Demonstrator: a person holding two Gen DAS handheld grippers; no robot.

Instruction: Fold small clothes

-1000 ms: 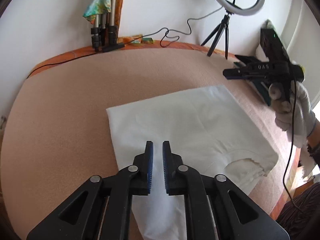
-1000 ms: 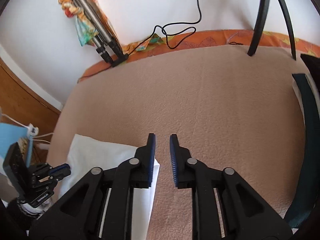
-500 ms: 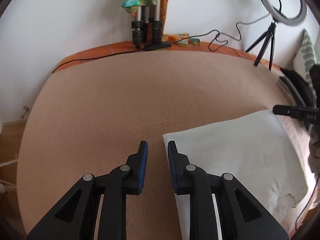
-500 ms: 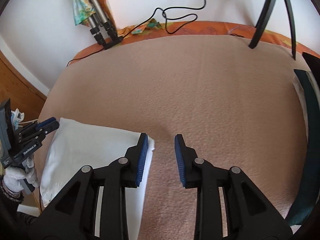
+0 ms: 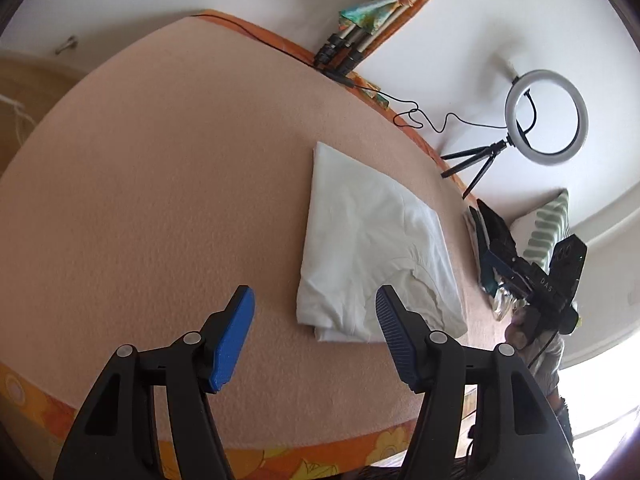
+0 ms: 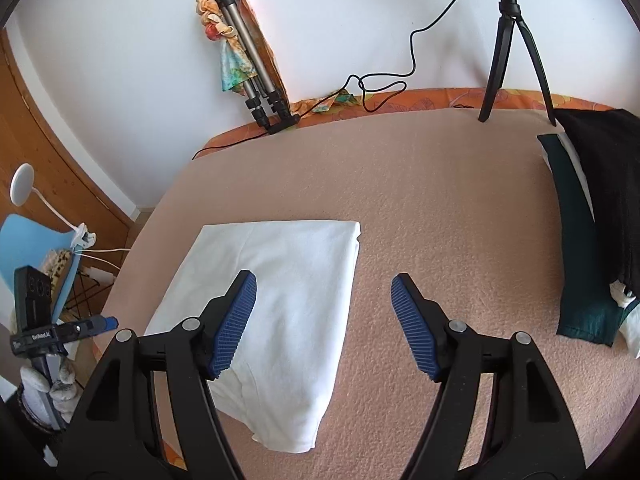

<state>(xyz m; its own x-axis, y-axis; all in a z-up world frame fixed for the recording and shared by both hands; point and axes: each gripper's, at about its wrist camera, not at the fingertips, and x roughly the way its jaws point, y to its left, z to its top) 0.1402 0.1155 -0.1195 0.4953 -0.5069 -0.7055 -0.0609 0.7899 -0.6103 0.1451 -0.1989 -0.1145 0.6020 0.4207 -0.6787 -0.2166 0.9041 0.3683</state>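
Both jaws spread wide, nothing held: left hand-held gripper (image 5: 314,334) and right hand-held gripper (image 6: 322,320) alike released and raised above the bed (image 6: 440,208), a peach blanket over an orange-patterned sheet. Folded white T-shirt (image 6: 288,296) flat on the blanket, toward the near left part of the bed in the right wrist view, clear of both tools. From the right hand-held gripper: shirt just ahead and to the left, left fingertip (image 6: 236,320) over the cloth, right one over bare blanket; long axis running near to far, the tidy folded corner at the far end, the looser layered end nearest. From the left hand-held gripper: same T-shirt (image 5: 372,248) ahead and slightly right, collar end closest, between the fingertips in line of sight. Both about equally close, so probably a two-handed pinch on the near end for a further fold along that axis. Stack of dark clothes (image 6: 592,216) well apart at the far right; ring light tripod (image 6: 508,48) by the wall.
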